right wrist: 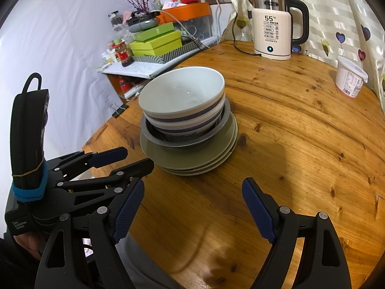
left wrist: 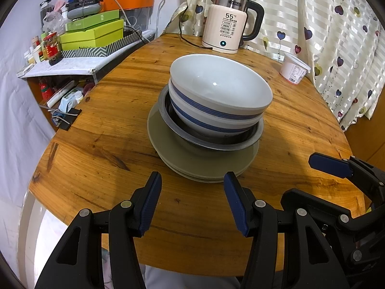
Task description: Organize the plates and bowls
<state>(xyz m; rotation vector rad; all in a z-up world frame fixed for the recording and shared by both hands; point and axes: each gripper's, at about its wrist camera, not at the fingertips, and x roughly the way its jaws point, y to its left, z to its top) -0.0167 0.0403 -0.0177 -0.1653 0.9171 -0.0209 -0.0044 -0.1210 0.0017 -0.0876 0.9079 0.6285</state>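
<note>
On the round wooden tabletop (left wrist: pixel 96 159) the dishes already sit in one stack near its middle: two white bowls with blue bands (left wrist: pixel 219 96), nested, rest in a metal basin (left wrist: pixel 207 139), which sits on a pile of greenish plates (left wrist: pixel 204 166). The stack lies straight ahead of the left gripper (left wrist: pixel 192 192), whose jaws stand apart with nothing between them, the near plate rim just beyond its fingertips. From the right gripper (right wrist: pixel 192 202), also spread wide and empty, the stack lies ahead and to the left, a little farther off, so the left hand looks the nearer of the two. The stack is round, with no long axis to line up on; any grasp would likely go to a rim. With everything piled up, the sorting seems largely done. Behind, a cream electric kettle (left wrist: pixel 228 21) shows "55°C" on its face, and a white tub (left wrist: pixel 294 68) with an unreadable printed label stands by the curtain (left wrist: pixel 336 36).
</note>
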